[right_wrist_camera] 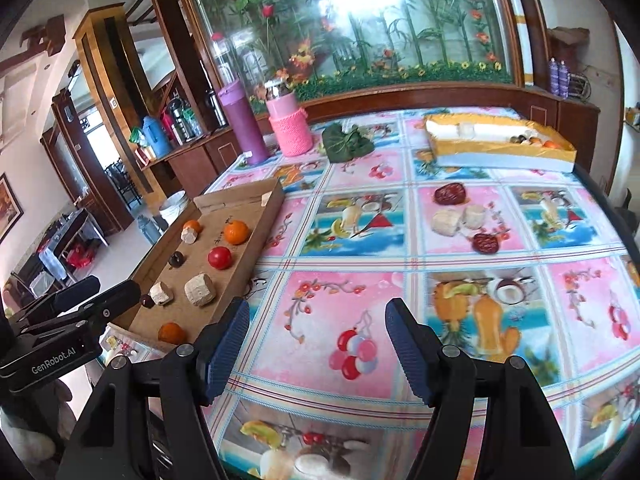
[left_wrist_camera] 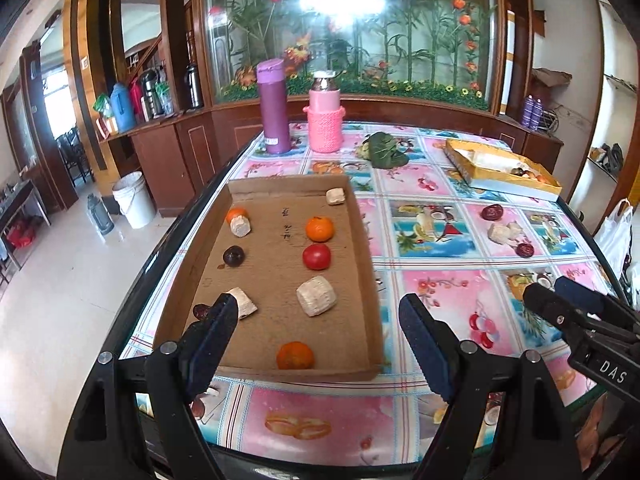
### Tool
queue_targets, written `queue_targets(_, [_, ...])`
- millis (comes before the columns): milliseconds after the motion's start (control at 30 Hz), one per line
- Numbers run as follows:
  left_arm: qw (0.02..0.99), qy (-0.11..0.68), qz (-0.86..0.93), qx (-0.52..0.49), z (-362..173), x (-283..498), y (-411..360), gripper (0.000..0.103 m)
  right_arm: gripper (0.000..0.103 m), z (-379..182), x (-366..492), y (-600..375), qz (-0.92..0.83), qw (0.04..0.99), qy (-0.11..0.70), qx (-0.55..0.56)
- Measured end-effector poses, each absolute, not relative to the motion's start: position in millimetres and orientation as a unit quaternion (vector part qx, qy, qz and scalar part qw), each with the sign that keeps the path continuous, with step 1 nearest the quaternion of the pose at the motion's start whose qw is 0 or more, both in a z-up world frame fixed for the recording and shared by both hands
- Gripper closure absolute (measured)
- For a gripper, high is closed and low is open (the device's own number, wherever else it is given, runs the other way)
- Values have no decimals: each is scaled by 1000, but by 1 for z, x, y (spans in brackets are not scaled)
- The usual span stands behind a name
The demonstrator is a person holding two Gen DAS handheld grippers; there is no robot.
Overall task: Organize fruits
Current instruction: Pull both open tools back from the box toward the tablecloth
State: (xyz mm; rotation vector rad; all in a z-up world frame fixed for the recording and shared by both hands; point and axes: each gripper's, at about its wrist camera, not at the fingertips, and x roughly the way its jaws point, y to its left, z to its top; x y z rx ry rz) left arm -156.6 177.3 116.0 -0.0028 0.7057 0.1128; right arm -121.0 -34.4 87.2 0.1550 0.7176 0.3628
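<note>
A cardboard tray [left_wrist_camera: 276,324] lies at the table's left edge. It holds three oranges [left_wrist_camera: 319,229], a red tomato [left_wrist_camera: 316,256], a dark plum [left_wrist_camera: 233,256], a red date [left_wrist_camera: 199,311] and several pale blocks [left_wrist_camera: 316,296]. My left gripper [left_wrist_camera: 316,306] hangs open over the tray's near end, nothing between its fingers. My right gripper [right_wrist_camera: 317,312] stands open and empty above the tablecloth, just right of the tray. Farther right on the cloth lie two red dates [right_wrist_camera: 450,194] and two pale pieces [right_wrist_camera: 446,221].
A yellow box [right_wrist_camera: 500,156] with a few small fruits sits at the back right. A green leafy vegetable [right_wrist_camera: 346,140], a purple flask [right_wrist_camera: 244,124] and a pink knitted bottle [right_wrist_camera: 290,128] stand at the back. The table's left edge drops to the floor beside the tray.
</note>
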Motion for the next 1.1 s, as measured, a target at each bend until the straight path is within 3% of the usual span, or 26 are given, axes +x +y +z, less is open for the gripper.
queue_targets(367, [944,324,37,37,127,-160,140,21,24,125,-149,-95,102,950,290,64])
queue_targets(600, [943,327,20,49,126,-149,122,21,24,130,-143,-142,153,918,287,226])
queue_targets(800, [946,320,5,56,131,-144,108,21,24,132,-136,-159,159,905,280,278])
queue_targets(1100, [955,289,-8,70,148,-137,98,21,24,159,-129,-176,143,917,303,217])
